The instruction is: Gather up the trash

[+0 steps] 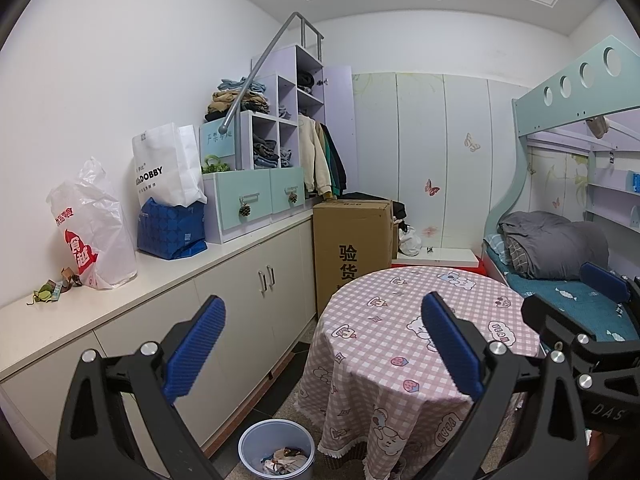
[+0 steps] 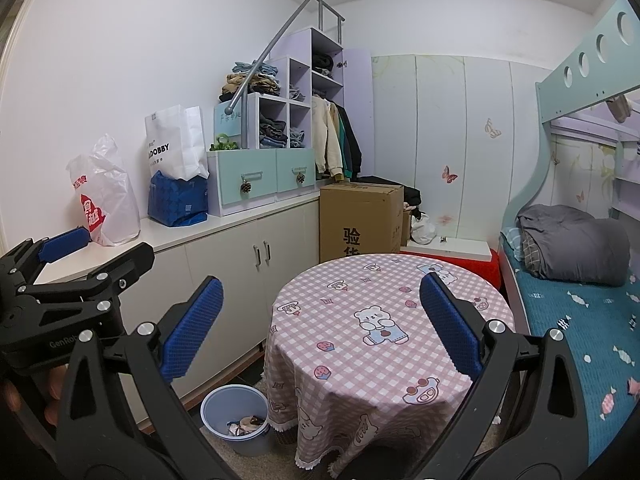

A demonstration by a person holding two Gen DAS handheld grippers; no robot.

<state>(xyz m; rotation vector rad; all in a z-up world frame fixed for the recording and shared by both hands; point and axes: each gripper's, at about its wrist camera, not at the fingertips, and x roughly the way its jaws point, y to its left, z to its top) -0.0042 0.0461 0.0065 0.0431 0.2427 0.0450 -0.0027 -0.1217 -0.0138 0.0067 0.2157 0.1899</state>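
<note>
Big picture first: the round tabletop point(image 1: 420, 320) at 12 o'clock carries no litter, the bin point(image 1: 276, 446) at 6 o'clock already has scraps, and the only loose trash point(image 1: 50, 289) sits at 9 o'clock on the counter point(image 1: 160, 276) beside the plastic bag point(image 1: 94, 228). Left gripper point(image 1: 324, 344) and right gripper point(image 2: 320, 326) both show jaws spread, holding nothing; the risk, I'd say, is snagging that bag or fumbling small flimsy wrappers
</note>
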